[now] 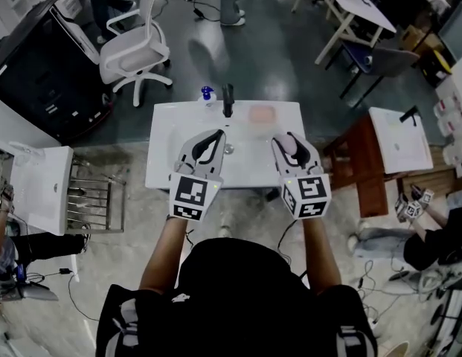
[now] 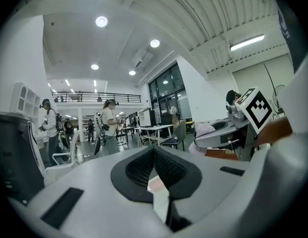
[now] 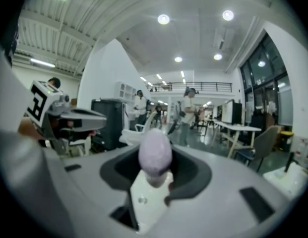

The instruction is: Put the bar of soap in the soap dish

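A pale lilac bar of soap (image 1: 288, 144) (image 3: 154, 155) sits between the jaws of my right gripper (image 1: 291, 140) (image 3: 154, 158), which is shut on it over the right part of the white washbasin (image 1: 167, 143). A pinkish soap dish (image 1: 262, 114) rests on the basin's back edge, right of the black tap (image 1: 228, 100) and beyond the right gripper. My left gripper (image 1: 218, 135) (image 2: 154, 150) hovers over the basin's middle with its jaw tips together and nothing between them. In the left gripper view the right gripper (image 2: 228, 132) shows at the right, the soap (image 2: 204, 131) at its tip.
A small blue item (image 1: 207, 93) stands left of the tap. A white office chair (image 1: 138, 47) and a black cabinet (image 1: 45, 69) lie beyond the basin. A second white basin (image 1: 41, 188) and a metal rack (image 1: 97, 195) stand left, a brown stand (image 1: 357, 162) right.
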`<state>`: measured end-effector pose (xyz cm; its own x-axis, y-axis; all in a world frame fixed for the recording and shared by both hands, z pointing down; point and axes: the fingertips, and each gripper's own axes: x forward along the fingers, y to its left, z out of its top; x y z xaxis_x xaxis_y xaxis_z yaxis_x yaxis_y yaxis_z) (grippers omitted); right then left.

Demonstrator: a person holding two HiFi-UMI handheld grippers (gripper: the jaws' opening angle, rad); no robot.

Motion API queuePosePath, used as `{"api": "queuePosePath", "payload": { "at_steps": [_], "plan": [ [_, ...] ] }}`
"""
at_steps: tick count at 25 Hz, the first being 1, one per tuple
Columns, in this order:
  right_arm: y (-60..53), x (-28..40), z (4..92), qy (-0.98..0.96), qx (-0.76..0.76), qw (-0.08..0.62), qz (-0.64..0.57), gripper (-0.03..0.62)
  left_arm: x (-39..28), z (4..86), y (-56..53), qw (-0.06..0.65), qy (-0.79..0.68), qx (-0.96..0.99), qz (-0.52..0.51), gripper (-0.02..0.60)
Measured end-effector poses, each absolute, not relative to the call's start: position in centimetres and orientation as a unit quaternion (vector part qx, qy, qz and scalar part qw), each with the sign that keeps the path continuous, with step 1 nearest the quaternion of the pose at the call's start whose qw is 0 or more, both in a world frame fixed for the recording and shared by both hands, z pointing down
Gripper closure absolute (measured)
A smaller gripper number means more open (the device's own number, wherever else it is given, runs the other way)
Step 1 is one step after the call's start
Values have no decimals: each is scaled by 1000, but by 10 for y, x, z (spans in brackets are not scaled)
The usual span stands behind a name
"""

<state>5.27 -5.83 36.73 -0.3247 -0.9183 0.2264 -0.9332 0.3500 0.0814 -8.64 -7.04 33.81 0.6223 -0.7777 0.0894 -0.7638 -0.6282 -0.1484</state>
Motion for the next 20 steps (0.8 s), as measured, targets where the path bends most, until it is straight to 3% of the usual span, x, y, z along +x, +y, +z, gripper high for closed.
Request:
{"api": "queuePosePath", "payload": {
  "at_steps": [20],
  "plan": [
    [-114, 61, 400, -808, 573, 128, 46, 419, -73, 383, -115, 33, 414, -904, -99, 560]
  ]
}}
